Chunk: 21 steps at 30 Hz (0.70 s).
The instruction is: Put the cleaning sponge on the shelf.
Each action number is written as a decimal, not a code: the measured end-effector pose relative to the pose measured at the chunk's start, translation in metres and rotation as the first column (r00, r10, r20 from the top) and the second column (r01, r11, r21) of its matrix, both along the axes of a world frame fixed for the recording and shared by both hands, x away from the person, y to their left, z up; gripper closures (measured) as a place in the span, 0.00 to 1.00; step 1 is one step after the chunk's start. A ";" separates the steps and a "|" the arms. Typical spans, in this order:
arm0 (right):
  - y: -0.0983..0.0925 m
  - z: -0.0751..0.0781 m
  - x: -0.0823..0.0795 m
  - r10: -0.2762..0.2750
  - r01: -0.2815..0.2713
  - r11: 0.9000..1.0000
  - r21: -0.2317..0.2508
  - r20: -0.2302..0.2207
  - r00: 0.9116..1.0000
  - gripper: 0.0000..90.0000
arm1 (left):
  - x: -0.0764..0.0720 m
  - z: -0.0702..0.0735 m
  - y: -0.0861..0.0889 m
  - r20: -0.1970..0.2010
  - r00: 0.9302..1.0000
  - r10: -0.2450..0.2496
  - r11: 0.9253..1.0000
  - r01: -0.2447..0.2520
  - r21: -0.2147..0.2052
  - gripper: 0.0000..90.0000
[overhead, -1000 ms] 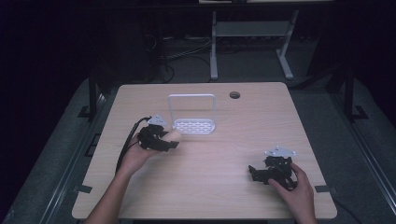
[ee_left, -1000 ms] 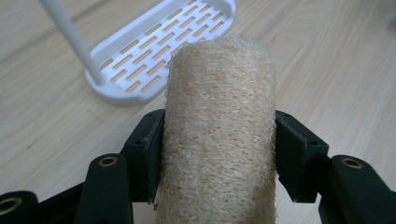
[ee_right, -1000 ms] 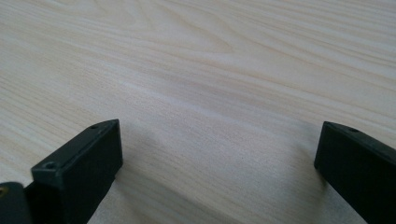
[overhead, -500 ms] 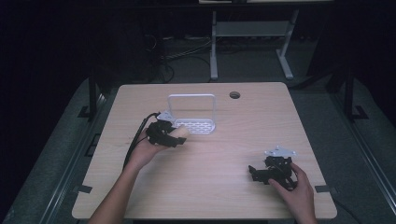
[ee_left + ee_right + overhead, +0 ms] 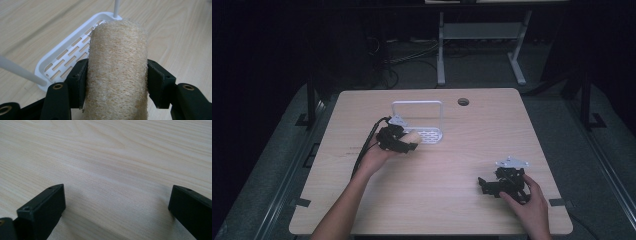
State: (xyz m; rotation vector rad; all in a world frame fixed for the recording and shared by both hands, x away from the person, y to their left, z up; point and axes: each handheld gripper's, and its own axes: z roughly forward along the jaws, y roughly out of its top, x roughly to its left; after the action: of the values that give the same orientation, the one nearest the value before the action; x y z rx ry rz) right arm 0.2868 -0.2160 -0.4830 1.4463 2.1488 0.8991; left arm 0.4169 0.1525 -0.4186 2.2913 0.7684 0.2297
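Observation:
A beige loofah sponge (image 5: 117, 67) sits upright between the black jaws of my left gripper (image 5: 117, 82), whose pads press on both its sides. From above, that left gripper (image 5: 408, 141) holds the loofah sponge (image 5: 411, 136) at the left edge of a white slotted rack (image 5: 428, 134) with a tall wire frame. The rack's slotted base (image 5: 67, 56) lies just behind the sponge. My right gripper (image 5: 484, 184) rests low over the table's front right, its jaws (image 5: 115, 207) wide apart over bare wood with nothing between them.
The wooden table (image 5: 472, 150) has a round cable hole (image 5: 463, 102) near its back edge. Two thin white posts (image 5: 20, 71) of the rack rise beside the sponge. A white stand (image 5: 477, 35) and cables lie on the dark floor behind the table.
My left gripper has carried the sponge to the right and slightly away, up to the rack's left edge. The right gripper has stayed where it was.

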 end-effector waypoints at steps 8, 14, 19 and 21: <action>0.000 0.000 0.000 0.000 0.000 1.000 0.000 0.000 1.000 0.01 | 0.013 -0.004 -0.012 0.006 1.000 0.012 1.000 -0.013 0.011 0.45; 0.000 0.000 0.000 0.000 0.000 1.000 0.000 0.000 1.000 0.01 | 0.020 -0.006 -0.025 -0.004 1.000 0.010 1.000 -0.010 0.019 0.45; 0.000 0.000 0.000 0.000 0.000 1.000 0.000 0.000 1.000 0.01 | 0.027 -0.009 -0.037 -0.001 1.000 0.021 1.000 -0.021 0.020 0.45; 0.000 0.000 0.000 0.000 0.000 1.000 0.000 0.000 1.000 0.01 | 0.030 -0.012 -0.040 0.002 1.000 0.017 0.999 -0.017 0.033 0.45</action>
State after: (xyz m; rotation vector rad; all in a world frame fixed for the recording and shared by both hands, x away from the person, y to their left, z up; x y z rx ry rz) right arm 0.2868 -0.2160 -0.4830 1.4462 2.1488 0.8992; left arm 0.4467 0.1123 -0.4306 2.3160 0.7889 0.2544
